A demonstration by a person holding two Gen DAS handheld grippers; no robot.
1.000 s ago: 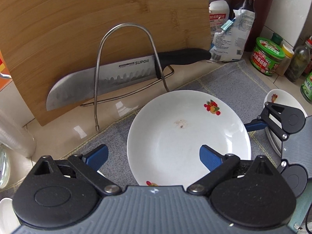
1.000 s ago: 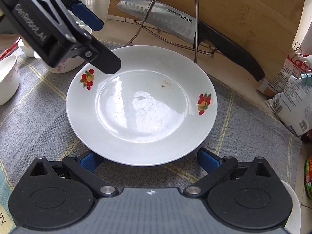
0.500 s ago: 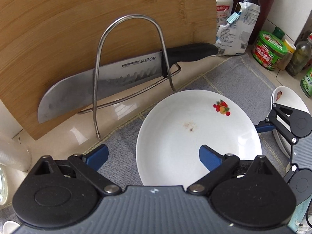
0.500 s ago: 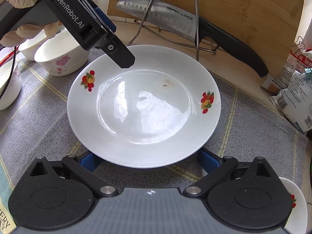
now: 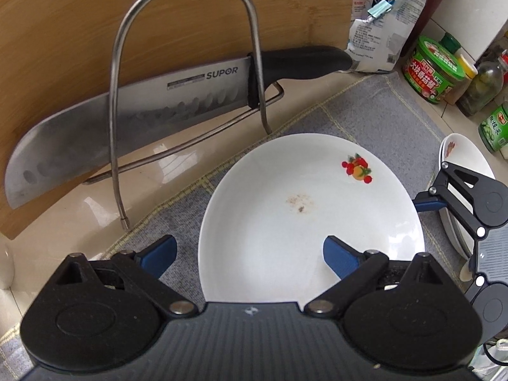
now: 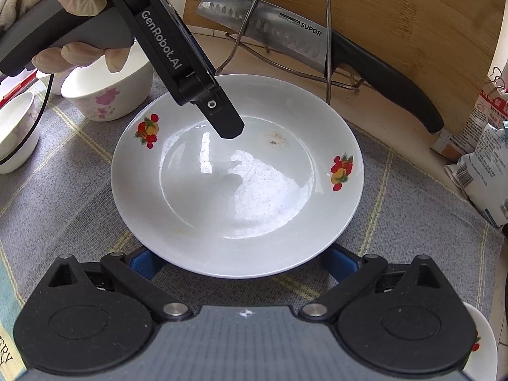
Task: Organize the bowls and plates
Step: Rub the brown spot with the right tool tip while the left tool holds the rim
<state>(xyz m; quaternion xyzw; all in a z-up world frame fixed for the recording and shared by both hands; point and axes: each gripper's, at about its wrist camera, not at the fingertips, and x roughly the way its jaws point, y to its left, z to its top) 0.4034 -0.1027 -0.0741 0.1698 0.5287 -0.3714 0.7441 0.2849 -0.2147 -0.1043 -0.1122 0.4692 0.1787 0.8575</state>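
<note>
A white plate with fruit decals (image 6: 254,174) (image 5: 301,216) lies on the grey mat. My left gripper (image 5: 247,254) (image 6: 227,128) hangs open over the plate's left part: one blue finger is over the plate, the other over the mat, and nothing is gripped. My right gripper (image 6: 241,263) stands wide open at the plate's near rim, which overhangs and hides its fingertips (image 6: 338,262). White bowls with pink flowers (image 6: 108,92) sit at the left. A stack of small plates (image 5: 460,155) lies at the right, behind the right gripper (image 5: 460,203).
A wire rack (image 5: 184,73) holds a large knife (image 5: 133,117) against a wooden cutting board (image 5: 79,31) behind the plate. Bags (image 5: 381,31), a green-lidded jar (image 5: 435,66) and bottles crowd the back right. A gloved hand (image 6: 73,9) holds the left gripper.
The left gripper has moved in over the plate, lower and tipped further down. Its jaws stay wide. The right gripper and the plate have not moved.
</note>
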